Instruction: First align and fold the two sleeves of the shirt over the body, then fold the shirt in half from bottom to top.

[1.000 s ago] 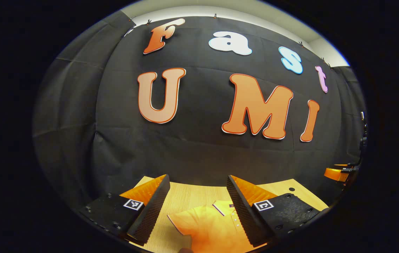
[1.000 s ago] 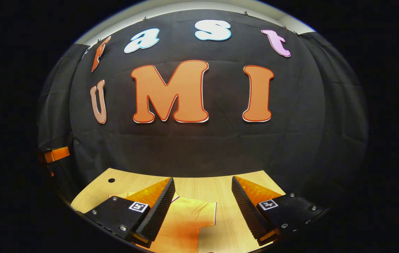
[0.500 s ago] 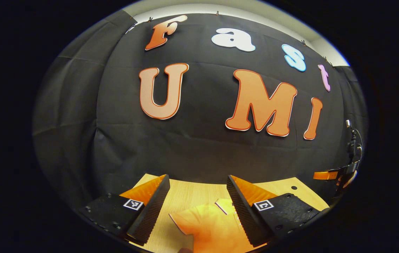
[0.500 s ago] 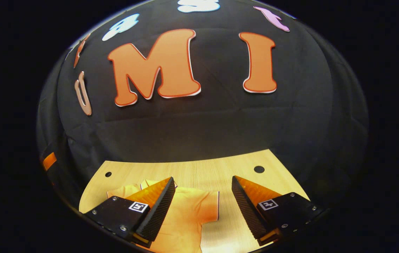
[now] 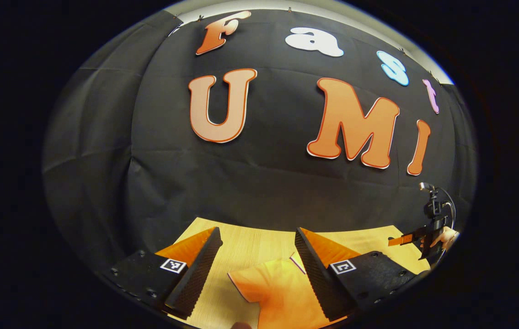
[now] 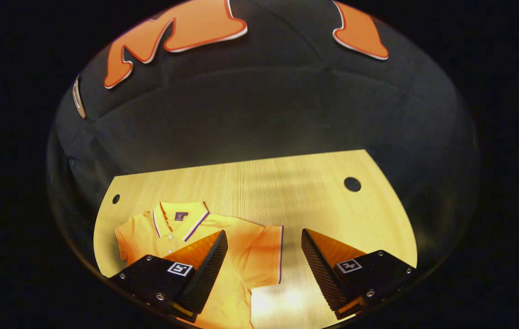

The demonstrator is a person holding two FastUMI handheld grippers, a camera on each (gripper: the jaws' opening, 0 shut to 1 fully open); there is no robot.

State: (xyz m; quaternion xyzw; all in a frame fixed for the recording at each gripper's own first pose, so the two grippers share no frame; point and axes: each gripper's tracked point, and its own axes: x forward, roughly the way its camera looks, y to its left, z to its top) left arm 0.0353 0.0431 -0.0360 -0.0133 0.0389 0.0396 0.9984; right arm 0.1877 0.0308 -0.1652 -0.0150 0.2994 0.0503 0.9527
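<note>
An orange polo shirt [image 6: 241, 246] with a striped collar lies flat on the wooden table [image 6: 286, 192], sleeves spread out. In the right gripper view my right gripper [image 6: 264, 260] hangs open above the shirt's sleeve [image 6: 268, 251], touching nothing. In the left gripper view my left gripper [image 5: 257, 269] is open too, held over the other sleeve [image 5: 259, 281] and the shoulder of the shirt [image 5: 282, 292]. Far off at the right edge of that view, the right gripper [image 5: 405, 239] shows with the hand [image 5: 446, 236] that holds it.
The table has a round hole [image 6: 352, 184] at its far right and a smaller hole [image 6: 116, 198] at its far left. Black cloth wall stands right behind the table's back edge. Bare wood lies to the right of the shirt.
The right gripper has tilted down sharply, bringing the whole collar and more table into view. The left gripper shifted slightly; the far right gripper dropped lower in its view.
</note>
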